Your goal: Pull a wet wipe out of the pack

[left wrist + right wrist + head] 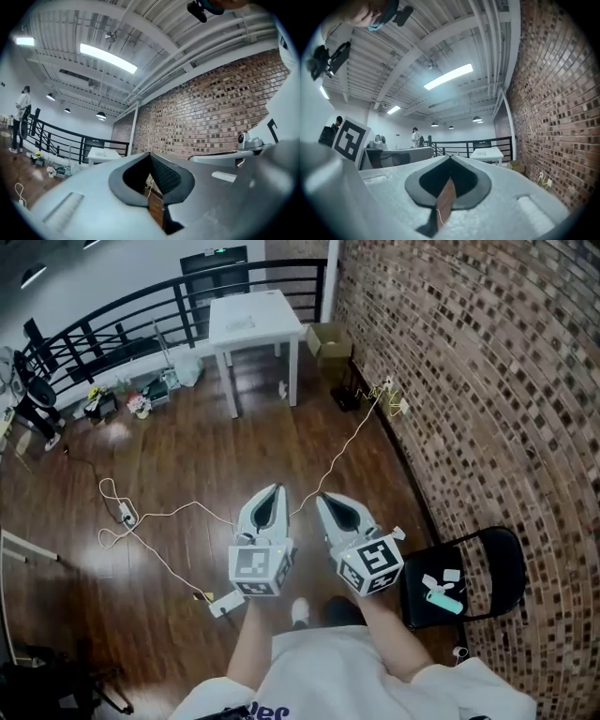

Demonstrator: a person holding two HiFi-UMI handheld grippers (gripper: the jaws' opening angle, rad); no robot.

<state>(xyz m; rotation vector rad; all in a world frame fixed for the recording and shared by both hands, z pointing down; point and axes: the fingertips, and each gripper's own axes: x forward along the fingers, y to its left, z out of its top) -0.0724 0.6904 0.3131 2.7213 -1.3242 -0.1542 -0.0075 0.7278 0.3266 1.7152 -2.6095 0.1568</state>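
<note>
left gripper and right gripper held level over the wood floor, each clenched tip to tip on nothing; wipe pack not identifiable: teal and white bits on the black chair and a flat pale thing on the far bench are too small to tell.

Dark glossy wooden floor; brown brick wall at right. Small white square table before black metal railing. Black folding chair beside wall. Long ceiling tube light on.
</note>
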